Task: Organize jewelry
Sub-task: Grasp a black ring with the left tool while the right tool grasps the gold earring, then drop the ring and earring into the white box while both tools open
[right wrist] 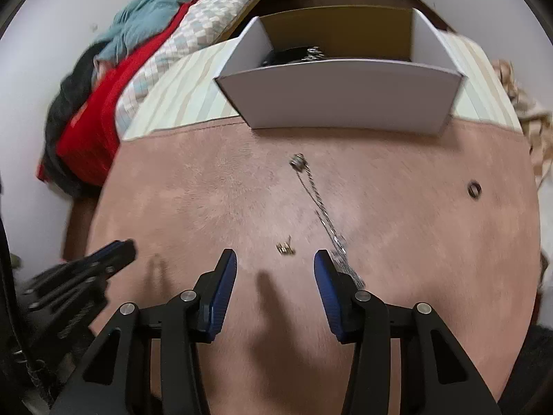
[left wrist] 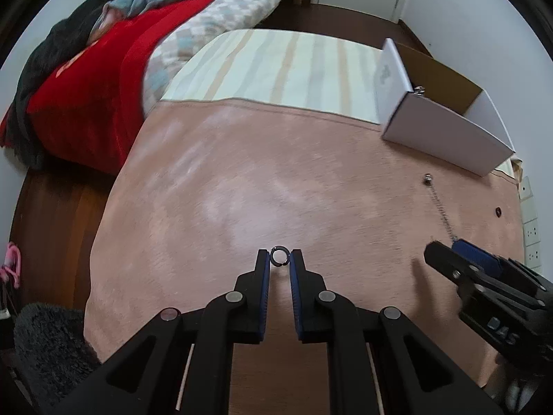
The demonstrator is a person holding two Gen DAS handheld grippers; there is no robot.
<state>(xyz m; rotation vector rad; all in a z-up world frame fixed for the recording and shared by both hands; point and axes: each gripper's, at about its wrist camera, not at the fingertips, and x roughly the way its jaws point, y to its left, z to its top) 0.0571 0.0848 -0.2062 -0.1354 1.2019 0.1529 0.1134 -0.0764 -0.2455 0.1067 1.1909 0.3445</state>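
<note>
My left gripper (left wrist: 279, 257) is shut on a small black ring (left wrist: 279, 256), pinched between its fingertips above the pink cloth (left wrist: 242, 190). My right gripper (right wrist: 275, 263) is open and empty, low over the cloth, with a small gold earring (right wrist: 285, 248) just ahead between its fingers. A silver chain necklace (right wrist: 319, 204) lies beside its right finger, with its pendant (right wrist: 298, 162) toward the box. A dark ring (right wrist: 474, 189) lies at the right. The white cardboard box (right wrist: 338, 93) stands at the far edge and holds some jewelry (right wrist: 311, 56).
A bed with a red blanket (left wrist: 93, 79) and teal cloth lies left of the table. A striped cloth (left wrist: 276, 69) covers the table's far part. A dark fuzzy thing (left wrist: 48, 339) sits at the lower left. Wall sockets (left wrist: 530, 231) show at the right.
</note>
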